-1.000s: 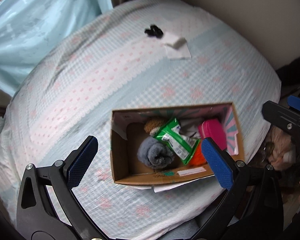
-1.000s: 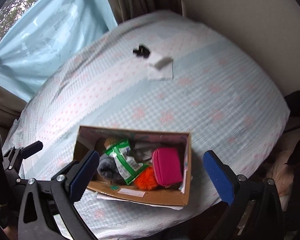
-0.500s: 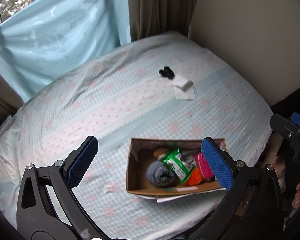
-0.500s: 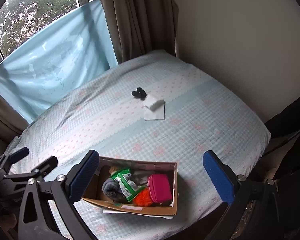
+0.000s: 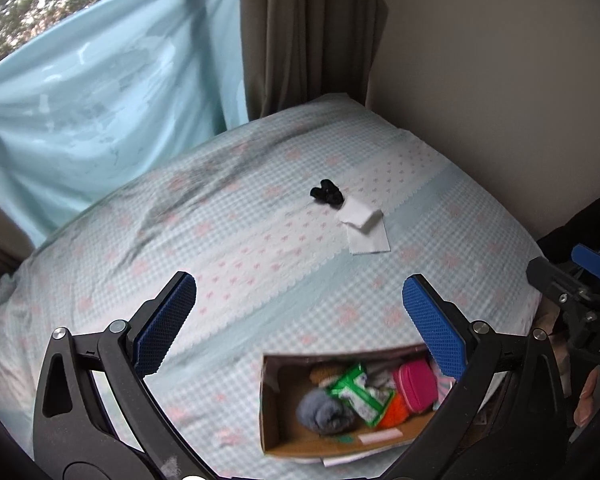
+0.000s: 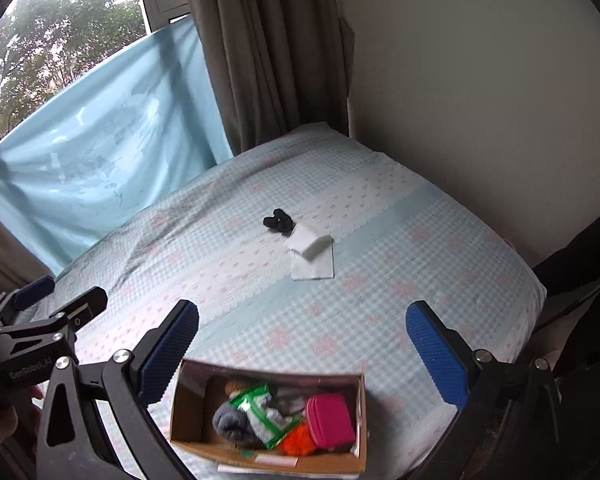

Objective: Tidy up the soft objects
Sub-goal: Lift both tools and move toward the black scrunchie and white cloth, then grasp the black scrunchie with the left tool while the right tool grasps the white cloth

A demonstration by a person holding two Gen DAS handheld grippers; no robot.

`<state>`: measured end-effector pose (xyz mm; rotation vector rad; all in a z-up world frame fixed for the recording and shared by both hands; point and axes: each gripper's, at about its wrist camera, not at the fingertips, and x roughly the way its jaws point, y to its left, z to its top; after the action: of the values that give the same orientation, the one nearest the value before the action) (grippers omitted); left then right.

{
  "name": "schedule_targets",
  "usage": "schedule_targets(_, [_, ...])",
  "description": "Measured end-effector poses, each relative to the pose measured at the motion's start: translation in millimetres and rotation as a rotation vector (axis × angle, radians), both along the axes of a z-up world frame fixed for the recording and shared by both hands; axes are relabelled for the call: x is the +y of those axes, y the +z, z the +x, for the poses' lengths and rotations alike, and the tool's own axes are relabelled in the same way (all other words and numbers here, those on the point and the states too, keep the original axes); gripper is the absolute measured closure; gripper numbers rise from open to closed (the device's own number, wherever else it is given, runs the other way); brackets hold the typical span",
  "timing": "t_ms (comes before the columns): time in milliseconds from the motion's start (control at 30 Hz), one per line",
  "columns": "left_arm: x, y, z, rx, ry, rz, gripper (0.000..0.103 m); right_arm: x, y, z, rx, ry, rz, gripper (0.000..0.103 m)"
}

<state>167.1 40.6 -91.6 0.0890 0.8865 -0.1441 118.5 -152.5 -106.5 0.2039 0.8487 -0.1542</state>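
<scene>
A cardboard box (image 5: 274,400) (image 6: 188,412) sits near the bed's front edge, holding a grey rolled cloth (image 5: 324,410) (image 6: 232,424), a green packet (image 5: 358,392) (image 6: 260,412), a pink pouch (image 5: 416,384) (image 6: 330,420) and an orange fluffy thing (image 5: 396,412) (image 6: 296,442). Farther back on the bed lie a black bundle (image 5: 327,193) (image 6: 278,219) and a white folded cloth (image 5: 364,226) (image 6: 310,250). My left gripper (image 5: 296,320) and right gripper (image 6: 300,348) both hover open and empty above the box, well short of the far items.
The checked bedspread (image 5: 220,264) (image 6: 400,280) covers the bed. A light blue sheet (image 5: 100,100) and brown curtains (image 6: 268,60) hang behind it, with a beige wall (image 6: 480,80) on the right. The right gripper's body (image 5: 572,292) shows at the bed's right edge.
Both grippers have risen and pulled back from the box, so it now looks smaller and lower in both views. Both stay open.
</scene>
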Motion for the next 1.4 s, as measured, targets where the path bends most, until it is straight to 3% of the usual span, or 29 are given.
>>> schedule_targets(400, [-37,-73,143,0.087,-0.001,-0.033,0.000,-40,-82,121,0.110,0.016,0.019,0.000])
schedule_targets(800, [-76,-211,290,0.161,0.015,-0.018,0.001,-80,-203,240,0.160,0.120,0.057,0.000])
schedule_targets(1000, [-98,-272,339,0.173,-0.001,0.000,0.001,-89,-256,276,0.166,0.180,0.056,0.000])
schedule_targets(1200, [-114,-313,372,0.176,-0.003,0.003,0.001,-95,-298,303,0.158,0.224,0.086,0.001])
schedule_targets(1400, [-126,-343,396,0.181,-0.013,0.012,0.005,-94,-329,324,0.157,0.268,0.093,0.013])
